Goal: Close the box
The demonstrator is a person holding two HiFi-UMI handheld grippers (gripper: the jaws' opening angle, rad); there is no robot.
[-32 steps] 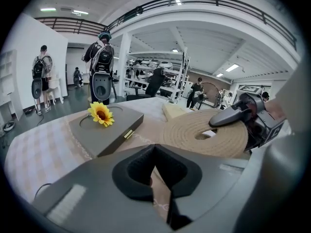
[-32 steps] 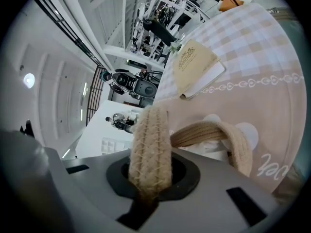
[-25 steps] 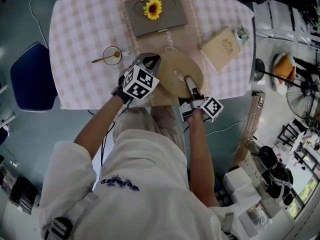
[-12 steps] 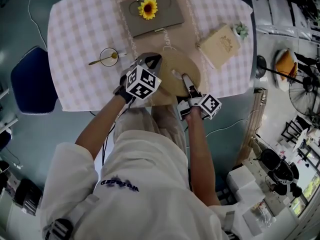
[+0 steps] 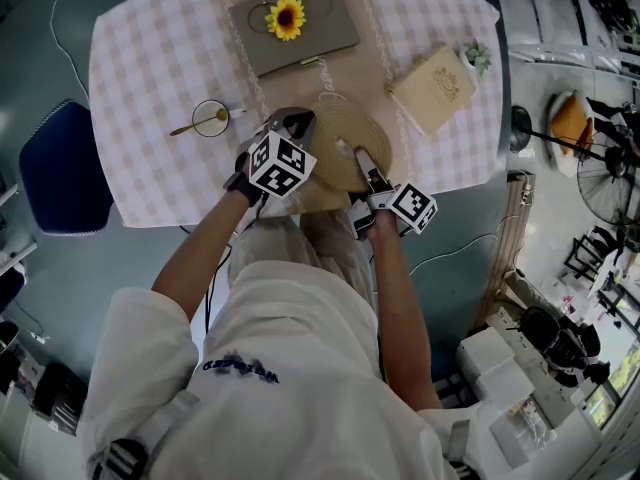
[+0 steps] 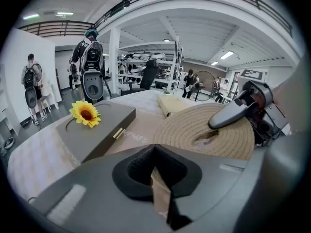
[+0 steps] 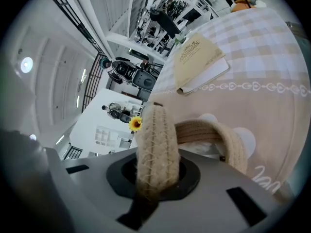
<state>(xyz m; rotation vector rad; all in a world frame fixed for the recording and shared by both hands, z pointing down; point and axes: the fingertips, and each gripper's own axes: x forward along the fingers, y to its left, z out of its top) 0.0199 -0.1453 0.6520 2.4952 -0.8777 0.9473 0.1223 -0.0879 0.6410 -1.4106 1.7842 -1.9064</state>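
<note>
Round coiled-rope lid (image 5: pixel 345 126) in right tool (image 5: pixel 352 153)

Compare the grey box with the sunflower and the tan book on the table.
The grey box is dark grey; the tan book is pale. The grey box carries a sunflower on its lid; the tan book shows only a printed ornament. The grey box looks the larger in the head view. Both lie flat and closed.
</note>
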